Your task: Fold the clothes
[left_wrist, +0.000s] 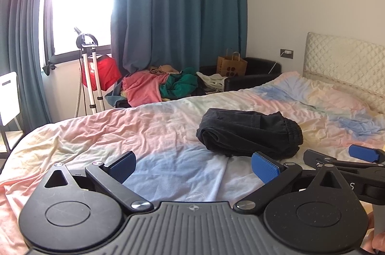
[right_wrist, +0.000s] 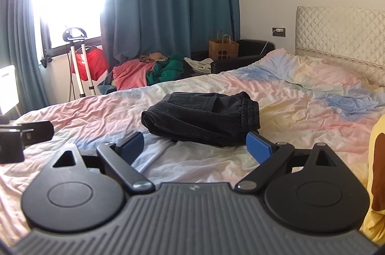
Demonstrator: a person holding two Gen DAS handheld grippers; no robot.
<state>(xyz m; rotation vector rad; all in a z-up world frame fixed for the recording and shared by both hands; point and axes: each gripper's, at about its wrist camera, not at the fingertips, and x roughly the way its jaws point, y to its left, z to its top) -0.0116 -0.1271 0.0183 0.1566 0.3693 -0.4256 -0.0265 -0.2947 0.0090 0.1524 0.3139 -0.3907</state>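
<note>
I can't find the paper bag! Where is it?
The paper bag stands on the floor beyond the bed, beside the black chair, right of the clothes pile.

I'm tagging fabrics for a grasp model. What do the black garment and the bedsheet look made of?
Black garment: looks like heavy matte cotton or denim, with stitched seams and a gathered elastic waistband. Bedsheet: probably thin, soft cotton, finely creased, pastel-dyed.
</note>
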